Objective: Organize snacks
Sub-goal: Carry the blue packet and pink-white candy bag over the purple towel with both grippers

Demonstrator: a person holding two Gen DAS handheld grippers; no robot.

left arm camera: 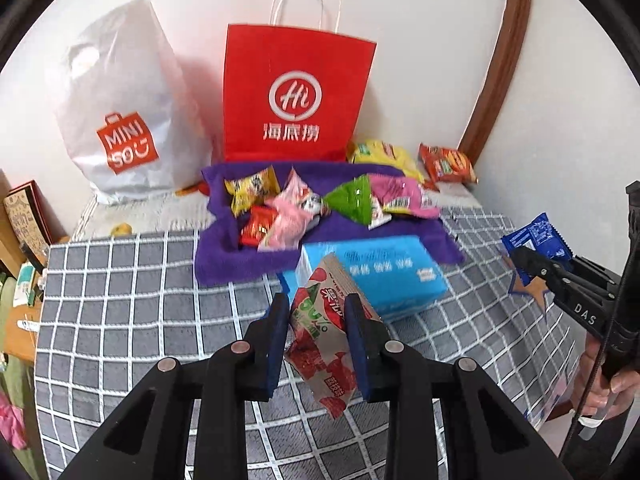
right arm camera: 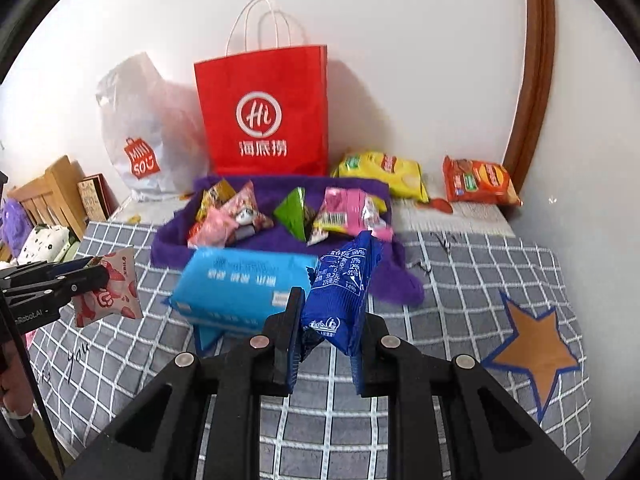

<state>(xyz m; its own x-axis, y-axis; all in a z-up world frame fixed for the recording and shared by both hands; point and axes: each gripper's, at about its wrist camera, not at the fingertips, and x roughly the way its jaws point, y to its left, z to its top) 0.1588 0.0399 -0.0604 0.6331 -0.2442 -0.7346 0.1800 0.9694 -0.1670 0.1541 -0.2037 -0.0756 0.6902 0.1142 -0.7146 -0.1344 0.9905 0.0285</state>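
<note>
Two packets up off the checked cloth: left gripper clamped on strawberry packet, right gripper on blue packet; purple cloth pile straight ahead of both, long axes pointing toward it.

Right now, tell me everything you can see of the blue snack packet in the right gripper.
The blue snack packet is a glossy sealed wrapper with white print and a nutrition table, its end seams crimped. It stands roughly upright, slightly creased, pinched at its lower half between the shut pads of the right gripper. It hangs clear of the checked cloth, in front of the light blue tissue pack. Only the pads touch it.
</note>
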